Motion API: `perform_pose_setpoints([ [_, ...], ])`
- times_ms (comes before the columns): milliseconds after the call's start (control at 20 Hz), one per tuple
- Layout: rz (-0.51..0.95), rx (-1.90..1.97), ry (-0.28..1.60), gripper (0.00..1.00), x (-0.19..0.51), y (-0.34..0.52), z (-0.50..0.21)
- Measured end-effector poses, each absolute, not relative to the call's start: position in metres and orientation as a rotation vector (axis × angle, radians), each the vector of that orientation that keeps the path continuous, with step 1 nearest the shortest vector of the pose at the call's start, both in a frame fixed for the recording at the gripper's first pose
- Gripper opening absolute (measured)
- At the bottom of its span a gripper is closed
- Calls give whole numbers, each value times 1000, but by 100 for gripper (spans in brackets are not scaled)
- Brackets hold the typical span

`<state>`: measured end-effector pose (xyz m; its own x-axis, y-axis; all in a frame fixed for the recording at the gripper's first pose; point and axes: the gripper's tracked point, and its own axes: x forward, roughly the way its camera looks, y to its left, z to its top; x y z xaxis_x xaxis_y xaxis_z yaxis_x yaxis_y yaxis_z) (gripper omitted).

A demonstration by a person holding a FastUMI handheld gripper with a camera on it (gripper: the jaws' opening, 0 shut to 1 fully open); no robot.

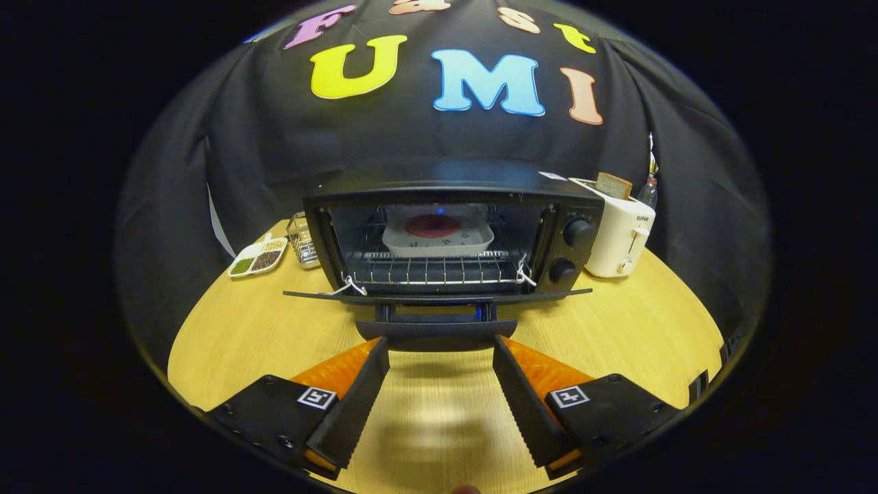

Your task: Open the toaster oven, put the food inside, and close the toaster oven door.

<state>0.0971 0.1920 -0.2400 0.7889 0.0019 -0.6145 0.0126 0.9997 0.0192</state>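
Toaster oven (453,226) at bench (226,336) centre, door (439,296) dropped flat toward the gripper (441,350). Dish (437,239) with food (432,226) on the rack (439,269) inside. Toaster (621,230) right of oven, bread (612,185) in its slot. Divided tray (258,258) and jar (302,240) left. Jaws apart, tips at the door handle (436,331).

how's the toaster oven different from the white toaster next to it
The toaster oven is black and wide; the toaster beside it is white, narrower and upright. The toaster oven's door hangs open at the front, with a white dish on the rack inside; the toaster loads from the top, where a bread slice sticks up. Both stand on the wooden table, beyond the open gripper.
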Motion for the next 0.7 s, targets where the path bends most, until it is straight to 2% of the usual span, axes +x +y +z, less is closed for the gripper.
perform_pose_setpoints([
  [350, 19, 66, 549, 97, 141, 198, -196],
  [700, 44, 37, 388, 97, 130, 182, -137],
])
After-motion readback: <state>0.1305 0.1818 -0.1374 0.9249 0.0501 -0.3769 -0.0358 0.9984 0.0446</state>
